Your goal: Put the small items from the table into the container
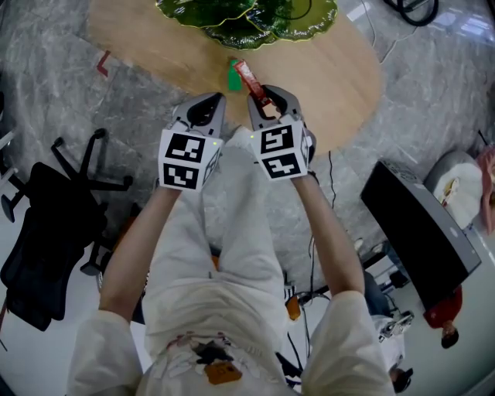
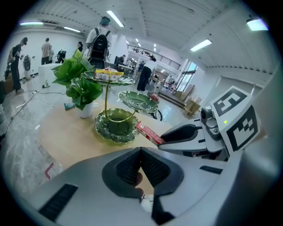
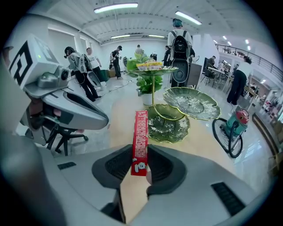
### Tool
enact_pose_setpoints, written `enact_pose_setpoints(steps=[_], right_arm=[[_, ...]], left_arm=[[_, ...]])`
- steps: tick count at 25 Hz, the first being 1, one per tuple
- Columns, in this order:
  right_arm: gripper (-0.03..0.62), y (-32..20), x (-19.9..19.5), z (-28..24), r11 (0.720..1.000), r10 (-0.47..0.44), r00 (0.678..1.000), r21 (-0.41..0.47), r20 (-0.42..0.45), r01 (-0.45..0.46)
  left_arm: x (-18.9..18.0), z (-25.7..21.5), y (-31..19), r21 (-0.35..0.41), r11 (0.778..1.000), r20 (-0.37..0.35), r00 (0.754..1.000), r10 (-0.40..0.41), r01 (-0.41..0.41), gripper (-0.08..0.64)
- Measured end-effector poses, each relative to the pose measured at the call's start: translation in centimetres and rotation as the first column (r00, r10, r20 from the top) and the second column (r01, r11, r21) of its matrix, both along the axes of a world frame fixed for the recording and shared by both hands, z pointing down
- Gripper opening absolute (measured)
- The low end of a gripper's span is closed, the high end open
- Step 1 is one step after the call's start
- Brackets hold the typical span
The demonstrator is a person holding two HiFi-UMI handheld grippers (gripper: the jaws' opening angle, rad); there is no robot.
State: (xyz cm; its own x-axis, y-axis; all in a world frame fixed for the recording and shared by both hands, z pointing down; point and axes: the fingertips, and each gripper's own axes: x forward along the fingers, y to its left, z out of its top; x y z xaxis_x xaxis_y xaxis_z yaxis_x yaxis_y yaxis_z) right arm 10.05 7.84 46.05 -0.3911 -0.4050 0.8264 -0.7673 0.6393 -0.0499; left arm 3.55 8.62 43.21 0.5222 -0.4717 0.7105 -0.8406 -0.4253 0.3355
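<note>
the left gripper [image 1: 207,102] has its jaws pressed together on nothing. a small green item [image 1: 233,78] lies on the round wooden table [image 1: 332,77]. at its three o'clock, the right gripper [image 1: 267,100] pinches a slim red snack packet [image 1: 249,79] pointing toward twelve o'clock, just short of the green leaf-shaped tiered dish [image 1: 247,23].

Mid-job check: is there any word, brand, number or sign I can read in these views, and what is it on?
No text is legible in any view.
Red packet in the right gripper: white print and a small figure, too small to read.
Marker cubes: black-and-white square patterns, no words.
Packets on the stand: too blurred to read.
</note>
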Motion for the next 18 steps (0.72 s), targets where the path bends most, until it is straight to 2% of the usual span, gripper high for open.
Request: enact_pose_setpoints(steps=[7,18], right_arm=[[0.109,-0.7,-0.8,-2.7,0.999,0.015,1.000,0.045,0.010,-0.015],[0.109,-1.5,-3.8,-6.1,0.995,0.083,0.993,0.040,0.078,-0.086]], left_arm=[[-0.6,-1.6,-0.5,0.020,1.000,-0.006,1.000,0.016,-0.016,-0.005],[-2.8,-3.6,-1.1,0.049,0.999,-0.027,1.000,0.010,-0.009,-0.005]])
